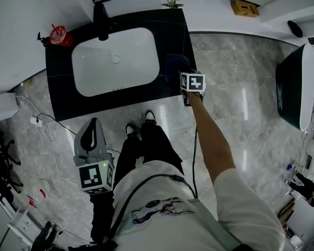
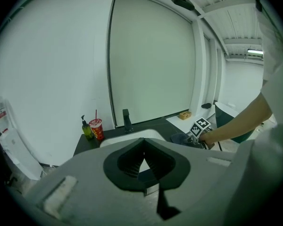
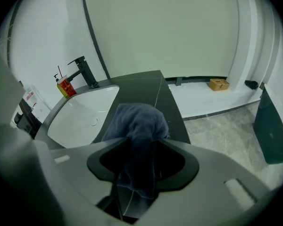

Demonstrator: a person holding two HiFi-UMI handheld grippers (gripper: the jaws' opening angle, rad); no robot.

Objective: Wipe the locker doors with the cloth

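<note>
- One worry: the right gripper [image 3: 141, 147] stands wide open around the cloth [image 3: 137, 119], which is heaped on the counter [image 3: 148, 86] just right of the basin [image 3: 80, 117]; a poor regrip could drag it off.
- The left gripper [image 2: 144, 145], closed and empty, is in front of the basin.

No lettering can be read anywhere; the red cup [image 1: 58, 35]'s print is too small.

A short-sleeved white T-shirt [image 1: 209, 213] has a dark print [image 1: 157, 209] on the chest and a black cable [image 1: 152, 177] curving across it. Beyond the T-shirt are black trousers [image 1: 146, 145] and black-and-white shoes [image 1: 149, 117]. The left gripper [image 2: 142, 160] and right gripper [image 3: 142, 161] are grey, each with a black-and-white marker cube [image 1: 96, 175].
</note>
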